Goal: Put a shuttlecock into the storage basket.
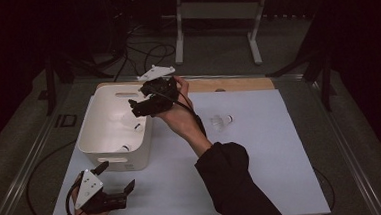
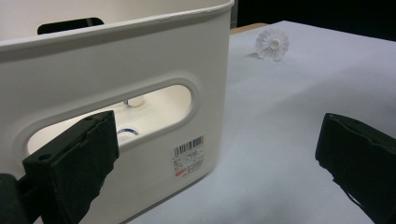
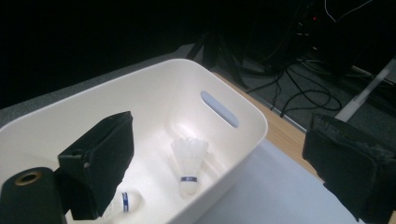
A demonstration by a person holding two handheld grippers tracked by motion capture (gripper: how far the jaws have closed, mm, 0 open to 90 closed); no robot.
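A white plastic bin (image 1: 92, 136) stands on the left of the white table sheet. Two white shuttlecocks lie inside it: one with a blue band (image 3: 189, 165) near the wall, another (image 3: 123, 201) partly hidden behind my right jaw. My right gripper (image 1: 139, 101) hovers over the bin's right rim, open, with nothing between its jaws. A third shuttlecock (image 1: 222, 121) lies on the sheet to the right of the bin, also in the left gripper view (image 2: 272, 44). My left gripper (image 1: 116, 176) rests open near the front edge, facing the bin's handle slot (image 2: 112, 119).
The white sheet (image 1: 262, 173) covers most of the table, with a wooden strip (image 1: 237, 83) along its back edge. A white metal stand (image 1: 217, 10) and loose cables (image 1: 150, 52) are on the floor behind. The person's dark sleeve (image 1: 233, 185) crosses the sheet's front middle.
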